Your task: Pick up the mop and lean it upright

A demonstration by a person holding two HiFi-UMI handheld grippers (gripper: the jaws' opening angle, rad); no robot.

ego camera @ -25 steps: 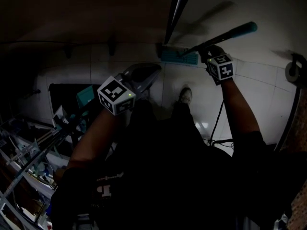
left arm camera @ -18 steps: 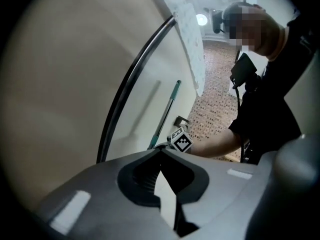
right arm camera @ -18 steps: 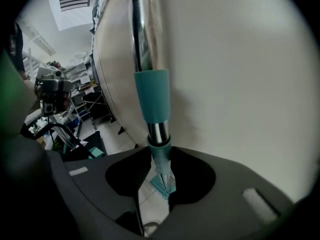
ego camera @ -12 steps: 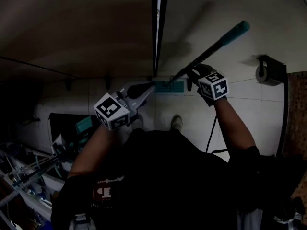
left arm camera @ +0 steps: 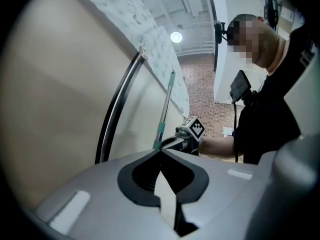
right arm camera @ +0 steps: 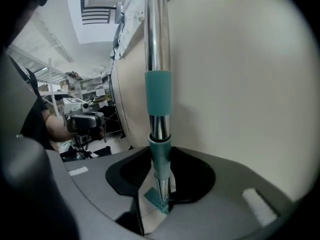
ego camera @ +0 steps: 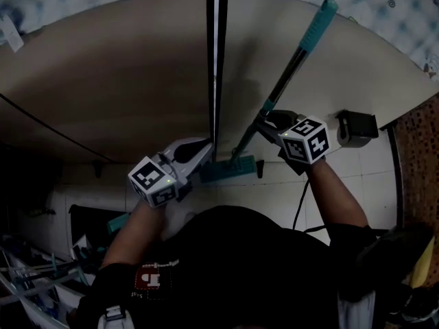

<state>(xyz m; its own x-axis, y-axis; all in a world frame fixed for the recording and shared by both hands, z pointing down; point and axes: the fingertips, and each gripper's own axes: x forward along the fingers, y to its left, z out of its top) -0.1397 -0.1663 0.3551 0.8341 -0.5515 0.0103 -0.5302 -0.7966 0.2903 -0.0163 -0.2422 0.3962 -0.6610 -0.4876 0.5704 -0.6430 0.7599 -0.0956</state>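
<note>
Shiny metal, matt plastic, plain wall
The mop [right arm camera: 156,34] pole is glossy chromed metal with smooth teal plastic sleeves; the right gripper [right arm camera: 159,196] shell looks matt grey plastic; the wall [right arm camera: 240,84] behind is smooth, matt beige.

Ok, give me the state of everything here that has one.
mop, handle up and tilted, head low by the wall
right gripper, shut on the mop handle
left gripper, shut, empty
ceiling lamp, lit
</note>
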